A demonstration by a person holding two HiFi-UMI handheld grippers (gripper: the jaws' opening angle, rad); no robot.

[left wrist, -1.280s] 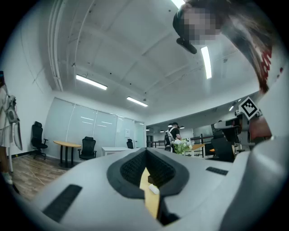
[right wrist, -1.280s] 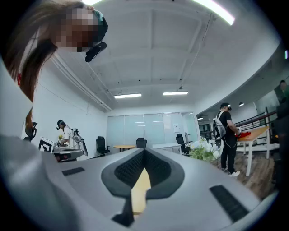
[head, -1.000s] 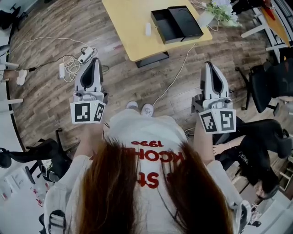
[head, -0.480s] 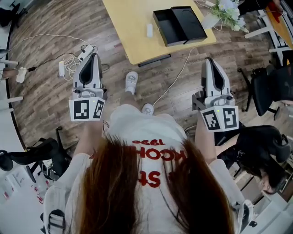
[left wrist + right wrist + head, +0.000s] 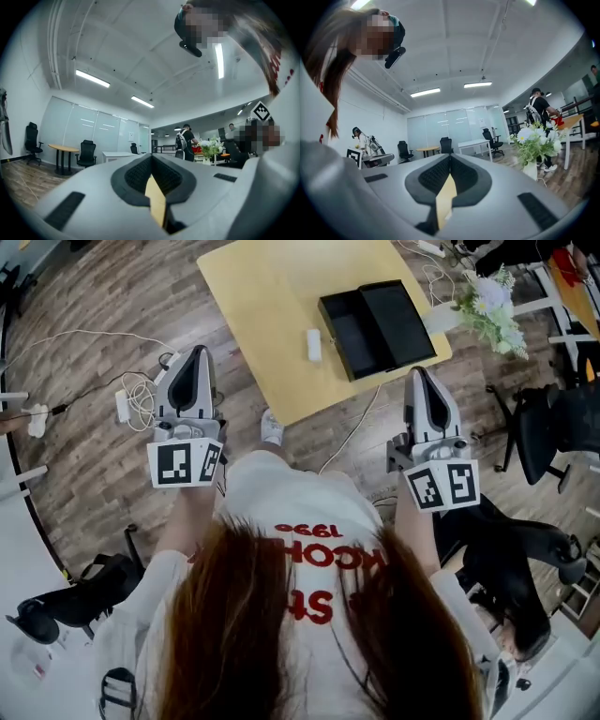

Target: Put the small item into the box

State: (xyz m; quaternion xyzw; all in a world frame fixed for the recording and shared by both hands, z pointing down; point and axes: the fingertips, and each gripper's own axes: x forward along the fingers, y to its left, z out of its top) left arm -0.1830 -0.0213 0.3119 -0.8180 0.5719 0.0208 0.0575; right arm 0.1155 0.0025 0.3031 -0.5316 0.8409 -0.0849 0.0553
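Observation:
A small white item (image 5: pixel 314 344) lies on the yellow table (image 5: pixel 264 298) in the head view, just left of an open black box (image 5: pixel 349 334) whose lid (image 5: pixel 398 322) rests beside it. My left gripper (image 5: pixel 197 354) hovers over the wood floor, short of the table's left front corner. My right gripper (image 5: pixel 419 374) hangs level with the table's front edge, below the box. In the left gripper view, the left gripper (image 5: pixel 151 158) has its jaws together and holds nothing. The same shows for the right gripper (image 5: pixel 450 157) in the right gripper view. Both point up at the room, away from the table.
White cables and a power strip (image 5: pixel 139 390) lie on the floor at the left. A vase of flowers (image 5: pixel 489 311) stands at the table's right corner. Black office chairs (image 5: pixel 565 418) stand at the right, another chair (image 5: pixel 70 601) at the lower left. People stand far back (image 5: pixel 186 139).
The table, box and white item have come nearer and lower in the head view as the person steps toward them. Both grippers stay shut and keep their places.

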